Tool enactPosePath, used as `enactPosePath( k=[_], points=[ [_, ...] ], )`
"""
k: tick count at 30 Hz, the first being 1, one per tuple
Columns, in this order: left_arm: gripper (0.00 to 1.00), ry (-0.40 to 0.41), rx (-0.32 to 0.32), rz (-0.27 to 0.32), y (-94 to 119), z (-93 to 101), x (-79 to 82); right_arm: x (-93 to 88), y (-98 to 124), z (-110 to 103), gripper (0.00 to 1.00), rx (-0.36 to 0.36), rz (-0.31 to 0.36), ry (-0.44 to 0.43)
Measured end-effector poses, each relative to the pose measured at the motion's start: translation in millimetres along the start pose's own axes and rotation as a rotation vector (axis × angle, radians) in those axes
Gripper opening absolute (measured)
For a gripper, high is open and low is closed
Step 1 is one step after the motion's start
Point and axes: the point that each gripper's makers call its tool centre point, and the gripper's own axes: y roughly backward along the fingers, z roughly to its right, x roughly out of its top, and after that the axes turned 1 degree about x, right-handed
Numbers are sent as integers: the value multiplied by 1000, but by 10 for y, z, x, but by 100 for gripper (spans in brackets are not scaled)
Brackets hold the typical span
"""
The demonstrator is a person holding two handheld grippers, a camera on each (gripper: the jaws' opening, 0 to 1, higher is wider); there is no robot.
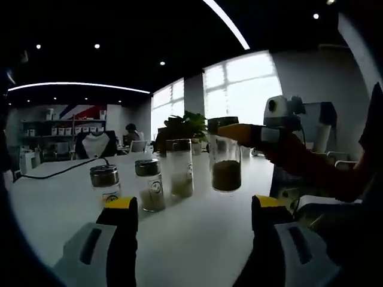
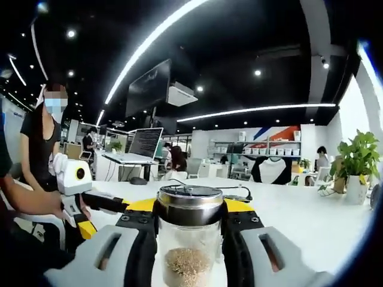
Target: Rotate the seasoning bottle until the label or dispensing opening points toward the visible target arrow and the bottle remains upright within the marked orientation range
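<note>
Mid-rotation step, by judgement. Right gripper [image 2: 190,230] clamped on the seasoning bottle [image 2: 190,239] at lower centre, lifted upright above the table [image 1: 197,233]. Left gripper [image 1: 194,212] wide open, empty, low in frame. Next: turn label toward target arrow, unseen here, then set down level beside three other bottles [image 1: 149,182].
</note>
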Motion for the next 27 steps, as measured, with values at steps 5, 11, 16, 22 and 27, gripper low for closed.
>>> enactPosePath(
  k=[5, 11, 16, 22, 27],
  points=[
    [77, -3, -12, 13, 12, 31, 42, 20, -141, -277, 39, 68, 14, -37],
    [75, -15, -18, 18, 39, 27, 50, 23, -292, -591, 39, 151, 23, -71],
    [67, -8, -34, 31, 68, 29, 62, 50, -348, -780, 39, 244, 38, -136],
    [57, 0, -94, 51, 83, 140, 101, 86, -358, -885, 39, 355, 56, -232],
    [55, -4, -150, 56, 89, 250, 113, 110, -323, -974, 39, 461, 81, -282]
  ],
)
